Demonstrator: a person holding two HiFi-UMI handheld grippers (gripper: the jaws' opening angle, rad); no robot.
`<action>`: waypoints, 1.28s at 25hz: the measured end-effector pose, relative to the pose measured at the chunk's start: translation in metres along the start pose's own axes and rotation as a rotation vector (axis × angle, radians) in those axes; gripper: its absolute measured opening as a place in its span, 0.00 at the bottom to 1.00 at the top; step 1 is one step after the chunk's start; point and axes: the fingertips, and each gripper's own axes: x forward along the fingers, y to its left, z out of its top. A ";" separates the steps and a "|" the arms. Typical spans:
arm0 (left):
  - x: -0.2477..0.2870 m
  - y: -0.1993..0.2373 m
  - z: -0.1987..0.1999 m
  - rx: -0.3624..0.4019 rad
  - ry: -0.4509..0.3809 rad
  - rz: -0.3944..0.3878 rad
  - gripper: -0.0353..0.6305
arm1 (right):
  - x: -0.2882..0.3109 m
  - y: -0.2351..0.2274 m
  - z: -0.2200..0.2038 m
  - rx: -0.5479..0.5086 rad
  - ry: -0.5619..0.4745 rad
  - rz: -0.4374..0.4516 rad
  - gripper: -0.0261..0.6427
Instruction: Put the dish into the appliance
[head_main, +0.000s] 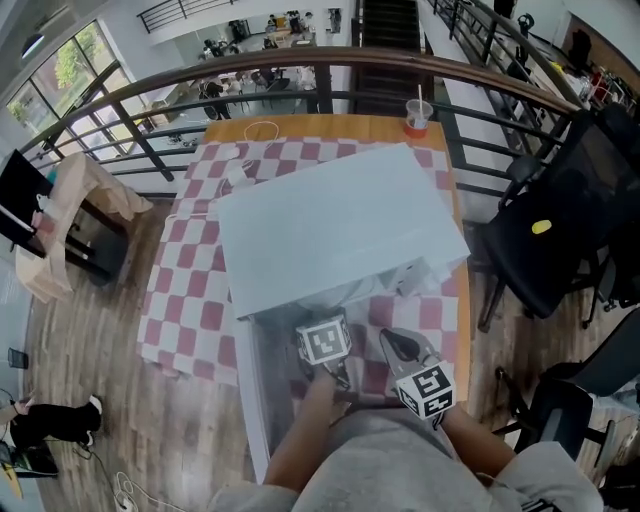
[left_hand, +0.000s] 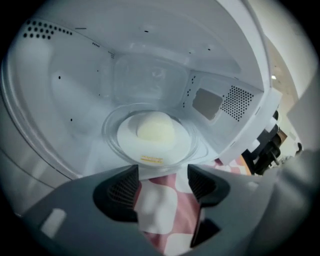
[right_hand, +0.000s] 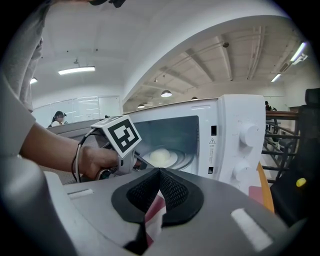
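The white microwave (head_main: 340, 220) stands on the checked tablecloth (head_main: 190, 290), its door (head_main: 254, 400) swung open towards me on the left. Inside, on the glass turntable (left_hand: 112, 135), sits the white dish (left_hand: 155, 141) with a pale round bun (left_hand: 156, 126) on it; the dish (right_hand: 161, 157) also shows in the right gripper view. My left gripper (left_hand: 162, 176) is open just outside the cavity mouth, a little short of the dish, with only tablecloth between its pads. My right gripper (right_hand: 160, 172) is shut and empty, held back to the right of the left gripper (right_hand: 122, 145).
The microwave's control panel with two knobs (right_hand: 248, 134) is on the right of the cavity. A plastic cup with a straw (head_main: 417, 115) stands at the table's far edge. A black chair (head_main: 560, 230) is to the right, a railing behind.
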 end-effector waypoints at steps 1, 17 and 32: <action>-0.001 0.001 -0.001 0.004 -0.012 0.006 0.51 | 0.000 0.000 -0.001 0.000 0.002 -0.002 0.04; -0.056 -0.028 0.031 -0.146 -0.395 -0.188 0.11 | -0.038 -0.027 0.035 0.006 -0.096 -0.037 0.04; -0.127 -0.070 -0.029 -0.062 -0.454 -0.207 0.08 | -0.136 -0.066 0.012 0.035 -0.133 -0.099 0.04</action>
